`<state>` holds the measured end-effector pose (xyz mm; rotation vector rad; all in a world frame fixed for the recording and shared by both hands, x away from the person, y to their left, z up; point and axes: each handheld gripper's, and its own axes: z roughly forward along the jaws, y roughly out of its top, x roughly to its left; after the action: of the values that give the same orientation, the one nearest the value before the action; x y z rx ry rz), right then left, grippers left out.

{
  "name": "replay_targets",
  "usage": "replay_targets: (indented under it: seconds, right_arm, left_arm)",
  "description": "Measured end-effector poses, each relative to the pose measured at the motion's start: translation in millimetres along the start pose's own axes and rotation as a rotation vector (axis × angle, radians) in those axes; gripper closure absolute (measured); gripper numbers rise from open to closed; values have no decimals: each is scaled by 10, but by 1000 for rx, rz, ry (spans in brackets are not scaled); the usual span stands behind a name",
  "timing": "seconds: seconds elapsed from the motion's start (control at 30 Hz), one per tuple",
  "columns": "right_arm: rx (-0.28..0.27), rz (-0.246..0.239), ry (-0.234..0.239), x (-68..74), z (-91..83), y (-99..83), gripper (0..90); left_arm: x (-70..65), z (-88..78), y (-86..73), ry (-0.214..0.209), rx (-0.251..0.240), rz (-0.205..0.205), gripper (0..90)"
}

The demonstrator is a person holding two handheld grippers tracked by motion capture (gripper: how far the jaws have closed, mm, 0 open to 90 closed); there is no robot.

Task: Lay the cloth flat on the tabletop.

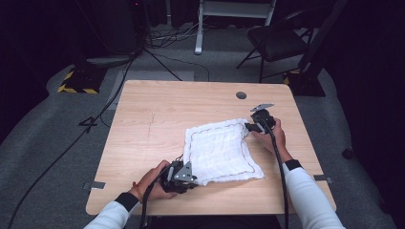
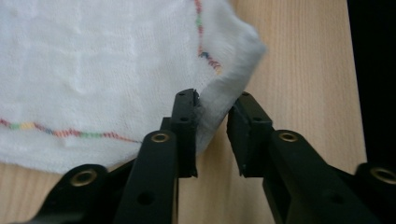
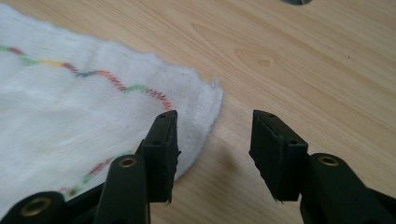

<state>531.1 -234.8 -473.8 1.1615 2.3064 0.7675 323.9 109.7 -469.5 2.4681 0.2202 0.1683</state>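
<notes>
White cloth on table, no readable writing

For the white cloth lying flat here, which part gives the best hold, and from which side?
Take the white cloth at a corner, coming in low from outside its edge. It lies flat on the table, so only the hemmed corners offer a liftable lip. The left gripper already straddles one raised corner, and the right gripper stands open beside another.

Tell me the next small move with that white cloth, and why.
Probably draw both hand-held grippers back off the white cloth. It lies spread flat on the table, and the left hand-held gripper and right hand-held gripper sit at opposite corners with jaws apart, gripping nothing.
</notes>
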Motion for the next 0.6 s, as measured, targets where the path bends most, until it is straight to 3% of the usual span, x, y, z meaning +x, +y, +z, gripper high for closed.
replay_targets:
  seconds: [0.07, 0.1, 0.13, 0.27, 0.33, 0.4, 0.47, 0.57, 0.6]
  right_arm:
    - [-31, -24, 32, 31, -116, -59, 508]
    - [-55, -48, 86, 83, -233, -150, 501]
    - [-55, -48, 86, 83, -233, -150, 501]
    - [-60, -94, 150, 225, -410, -348, 489]
    - [-40, -140, 171, 340, -491, -464, 480]
    - [-34, -152, 168, 366, -505, -493, 480]
    - [-29, -163, 177, 396, -519, -538, 474]
    - [-28, -144, 208, 414, -539, -572, 464]
    - [-37, -160, 206, 431, -555, -584, 465]
  left_arm:
    - [-31, -23, -35, 9, 0, -37, 583]
    - [-34, -42, -51, 20, -5, -60, 496]
    - [-29, -71, -70, 27, -15, -88, 496]
    - [94, -180, -128, 101, -75, -188, 346]
    - [176, -215, -146, 130, -104, -233, 291]
    - [301, -213, -142, 166, -128, -275, 279]
    - [430, -158, -89, 217, -126, -290, 274]
    - [637, -14, 33, 256, -104, -302, 273]
    - [688, 17, 57, 267, -106, -315, 279]
